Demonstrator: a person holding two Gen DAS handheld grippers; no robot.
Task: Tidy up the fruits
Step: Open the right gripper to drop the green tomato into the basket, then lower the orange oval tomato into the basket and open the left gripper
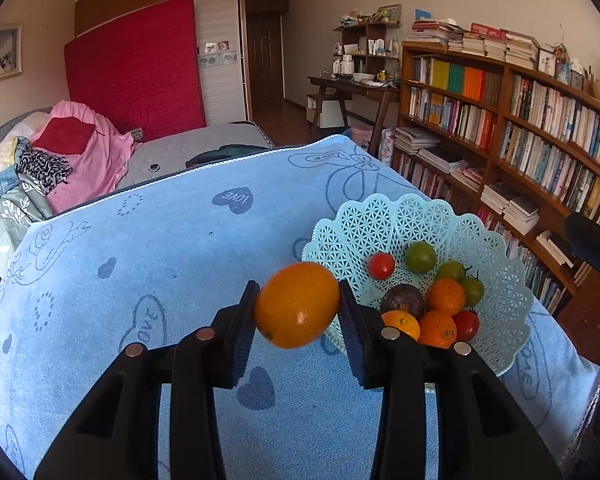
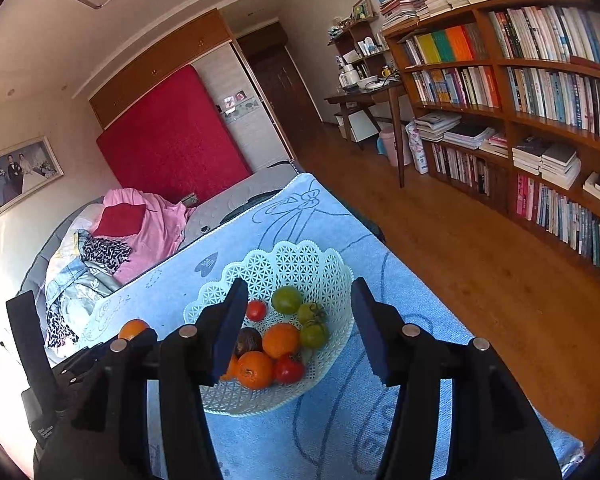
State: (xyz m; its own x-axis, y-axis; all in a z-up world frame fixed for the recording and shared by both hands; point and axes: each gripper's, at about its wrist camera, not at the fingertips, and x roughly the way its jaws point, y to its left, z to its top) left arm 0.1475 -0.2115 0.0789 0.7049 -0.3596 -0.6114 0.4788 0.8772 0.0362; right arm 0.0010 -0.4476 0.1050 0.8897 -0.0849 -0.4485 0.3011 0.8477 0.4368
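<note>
Item one: smooth, glossy oval orange fruit (image 1: 297,305), lower centre of the left wrist view, clenched between the two dark pads of my left tongs (image 1: 298,312). It is raised off the pale blue towel printed with hearts and "LOVE" (image 1: 172,248) that covers the bench. A small dark stem mark sits low on its skin, with a white glint beside it. It hangs just left of the basket rim. In the right wrist view the same fruit (image 2: 133,329) peeks out at lower left.

Item two: pale mint plastic lattice basket with scalloped rim (image 1: 420,216), right of centre in the left wrist view. Contents: a small red tomato (image 1: 381,265), a round green tomato (image 1: 420,257), two smaller green tomatoes with stems (image 1: 473,289), a dark purple-brown wrinkled fruit (image 1: 402,300), three small oranges (image 1: 445,297), and a second red tomato (image 1: 467,324) at the near edge.

Item three: my right tongs (image 2: 298,326), released, pads spread wide, holding nothing, poised above the basket at lower centre of the right wrist view.
</note>
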